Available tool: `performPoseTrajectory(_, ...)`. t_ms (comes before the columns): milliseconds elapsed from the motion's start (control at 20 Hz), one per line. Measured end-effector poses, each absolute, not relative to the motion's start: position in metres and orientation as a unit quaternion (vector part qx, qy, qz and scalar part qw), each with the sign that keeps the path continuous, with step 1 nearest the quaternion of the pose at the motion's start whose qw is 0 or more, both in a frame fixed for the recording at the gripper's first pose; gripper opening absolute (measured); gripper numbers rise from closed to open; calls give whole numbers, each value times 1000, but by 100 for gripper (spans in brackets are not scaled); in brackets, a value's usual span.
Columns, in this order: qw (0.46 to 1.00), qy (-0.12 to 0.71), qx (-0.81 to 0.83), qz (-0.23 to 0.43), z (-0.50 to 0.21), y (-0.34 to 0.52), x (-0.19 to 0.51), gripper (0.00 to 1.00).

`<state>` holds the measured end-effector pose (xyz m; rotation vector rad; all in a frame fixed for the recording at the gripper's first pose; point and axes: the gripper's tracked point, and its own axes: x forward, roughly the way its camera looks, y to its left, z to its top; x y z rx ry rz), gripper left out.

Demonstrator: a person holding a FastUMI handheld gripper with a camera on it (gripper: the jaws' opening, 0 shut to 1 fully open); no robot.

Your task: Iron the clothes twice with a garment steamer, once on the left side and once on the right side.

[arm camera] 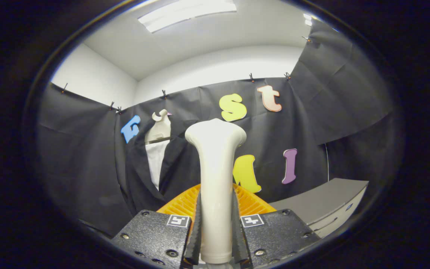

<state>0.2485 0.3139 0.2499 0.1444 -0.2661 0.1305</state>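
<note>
A white garment steamer (215, 179) stands upright between my fingers, its wide head (215, 134) rising above them. My gripper (215, 239) is shut on the steamer's handle, both fingers pressing its sides. Beyond and to the left of the steamer hangs a dark jacket (140, 175) with a white shirt front (156, 164), on a pale hanger (159, 129) against the booth's black cloth wall. The steamer's head is level with the jacket's shoulder and apart from it.
An orange ribbed crate (252, 203) lies just behind the steamer, under it. A grey cabinet or table (327, 205) stands to the right. White walls and a ceiling light (185, 13) show above the cloth.
</note>
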Motion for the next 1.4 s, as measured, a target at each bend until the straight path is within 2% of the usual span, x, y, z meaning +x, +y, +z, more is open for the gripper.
performPoseTrajectory(200, 981, -156, 69, 91, 280, 338, 278, 36)
performPoseTrajectory(300, 982, -134, 70, 115, 276, 353, 291, 36)
performPoseTrajectory(500, 987, -110, 51, 109, 274, 355, 315, 36)
performPoseTrajectory(1000, 988, -121, 33, 95, 313, 364, 353, 36)
performPoseTrajectory(1400, 990, -113, 16, 80, 292, 367, 362, 37)
